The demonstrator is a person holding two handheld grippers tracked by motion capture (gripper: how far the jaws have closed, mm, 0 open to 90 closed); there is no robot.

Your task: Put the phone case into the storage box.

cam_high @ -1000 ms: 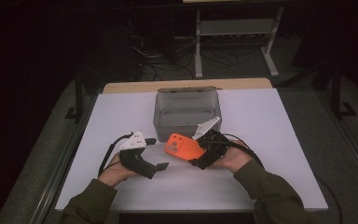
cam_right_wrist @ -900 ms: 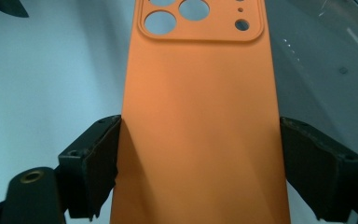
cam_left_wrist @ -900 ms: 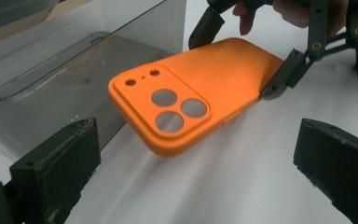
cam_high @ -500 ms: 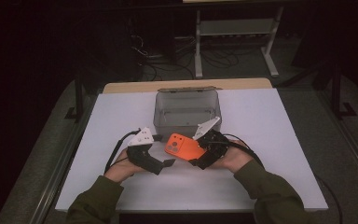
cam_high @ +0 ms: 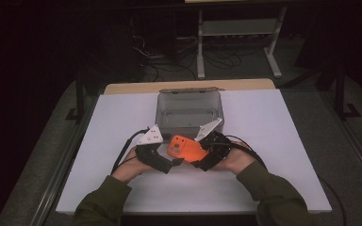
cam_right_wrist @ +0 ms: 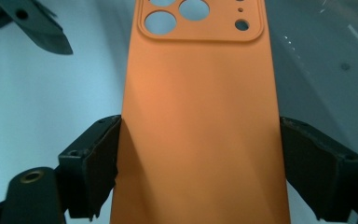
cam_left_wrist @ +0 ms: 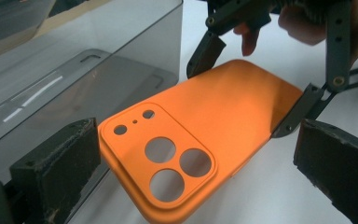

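An orange phone case (cam_high: 185, 148) with a cluster of camera holes is held above the white table in front of the person. My right gripper (cam_right_wrist: 198, 163) is shut on it, one pad pressing each long edge near the plain end. My left gripper (cam_left_wrist: 196, 163) is open, and the case's camera end (cam_left_wrist: 163, 158) reaches in between its jaws. Its left pad (cam_left_wrist: 56, 170) sits close beside the case corner, while the right pad (cam_left_wrist: 335, 163) stands well clear. In the high view the left gripper (cam_high: 172, 162) is just left of the case and the right gripper (cam_high: 202, 157) just right of it.
A clear grey plastic box (cam_high: 191, 110) with no lid stands on the white table (cam_high: 273, 141) just behind the case. Black cables trail from both grippers over the table. Beyond the table's far edge are a dark floor and a shelf frame.
The left gripper has slid to the right, toward the case, so the camera end now lies between its jaws. The right gripper and the case have stayed put.
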